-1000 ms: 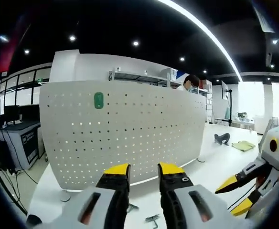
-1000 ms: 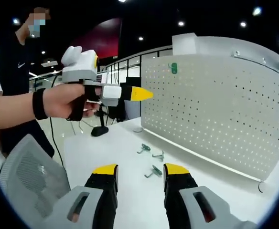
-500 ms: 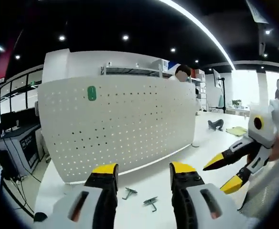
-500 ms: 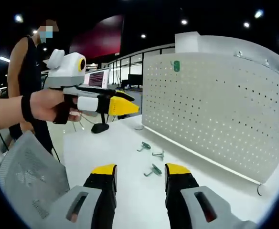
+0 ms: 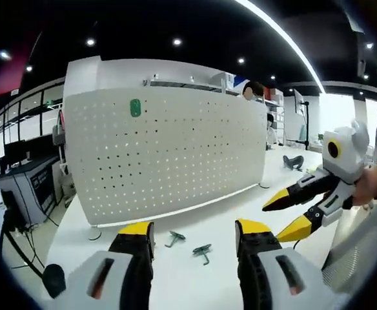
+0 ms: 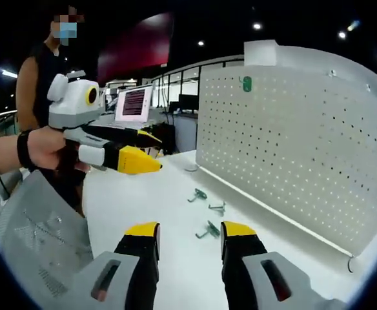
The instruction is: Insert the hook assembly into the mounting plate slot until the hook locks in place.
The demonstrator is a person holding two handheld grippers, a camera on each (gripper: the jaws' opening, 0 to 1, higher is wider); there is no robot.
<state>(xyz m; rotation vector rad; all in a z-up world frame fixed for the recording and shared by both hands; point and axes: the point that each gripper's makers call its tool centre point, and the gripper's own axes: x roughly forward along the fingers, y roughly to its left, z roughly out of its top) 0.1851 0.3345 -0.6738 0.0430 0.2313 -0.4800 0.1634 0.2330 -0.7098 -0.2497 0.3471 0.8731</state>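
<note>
A white perforated mounting plate (image 5: pixel 175 155) stands upright on the white table (image 5: pixel 175 278), with a green tag (image 5: pixel 135 107) near its top left. Small grey-green hook pieces (image 5: pixel 173 238) (image 5: pixel 203 250) lie on the table in front of it. My left gripper (image 5: pixel 193 231) is open above the near table, holding nothing. The right gripper (image 5: pixel 277 221) comes in from the right, open and held by a hand. In the right gripper view the plate (image 6: pixel 305 142) is at right and three hooks (image 6: pixel 197 194) (image 6: pixel 217 207) (image 6: pixel 208 229) lie ahead of my open right gripper (image 6: pixel 190 230). The left gripper (image 6: pixel 155 155) hovers open at left.
A person (image 6: pixel 50 71) stands at the left of the right gripper view, near a lit laptop screen (image 6: pixel 133 103). Grey mesh fabric (image 6: pixel 33 239) is close by at lower left. A black object (image 5: pixel 294 163) lies far down the table. Desks with monitors (image 5: pixel 20 168) stand beyond the table's left edge.
My left gripper's jaws have spread apart, and it has dropped lower and drawn back from the plate, so the hooks now show ahead. The right gripper stays open.
</note>
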